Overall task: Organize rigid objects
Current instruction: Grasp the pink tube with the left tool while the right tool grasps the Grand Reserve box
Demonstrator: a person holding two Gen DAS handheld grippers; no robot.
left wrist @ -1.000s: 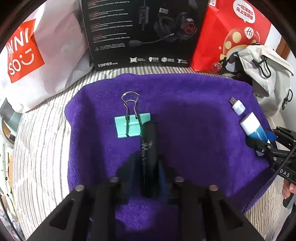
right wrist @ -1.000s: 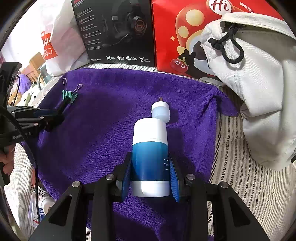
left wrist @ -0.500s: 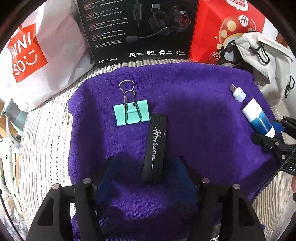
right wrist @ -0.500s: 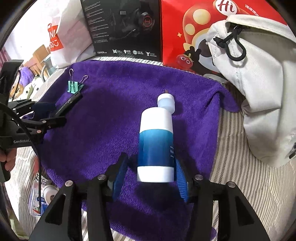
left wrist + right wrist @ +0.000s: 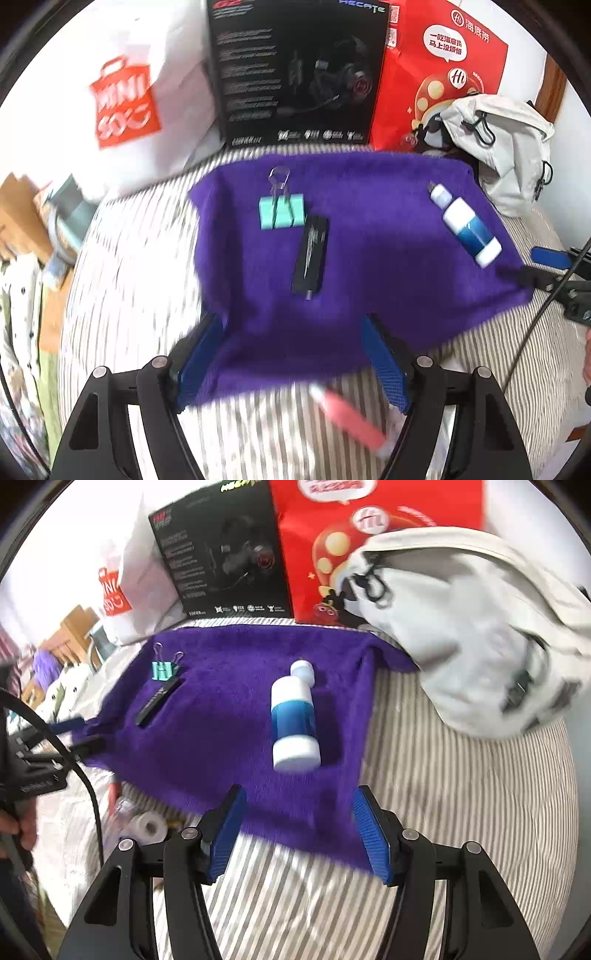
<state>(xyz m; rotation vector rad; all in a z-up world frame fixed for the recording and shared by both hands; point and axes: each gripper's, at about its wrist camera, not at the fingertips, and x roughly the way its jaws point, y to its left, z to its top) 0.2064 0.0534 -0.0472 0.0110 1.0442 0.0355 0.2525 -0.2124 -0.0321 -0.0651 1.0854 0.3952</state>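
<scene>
Step in hand: judged as a pause between placements. Three items lie on the purple towel [image 5: 369, 229] and neither tool holds anything.
Binder clip [image 5: 281, 211]: teal, flat on the towel's left part, wire handles pointing to the far side.
Black stick [image 5: 311, 254]: lies just beside the clip, on its near right; whether they touch cannot be told.
Bottle [image 5: 467, 225]: white and blue, on its side near the towel's right edge, cap pointing away, well apart from the clip and stick.
Left gripper [image 5: 293, 360]: jaws spread wide, empty, hovering over the towel's near edge.
Pink item [image 5: 347, 417]: blurred, on the striped bedding off the towel, between the left tool's fingers; identity unclear.
Right gripper [image 5: 297, 830]: jaws spread wide, empty, over the near edge with the bottle ahead of it.
Next move: probably fetching a loose item such as the pink one, which calls for lowering the spread jaws astride it and closing.
</scene>
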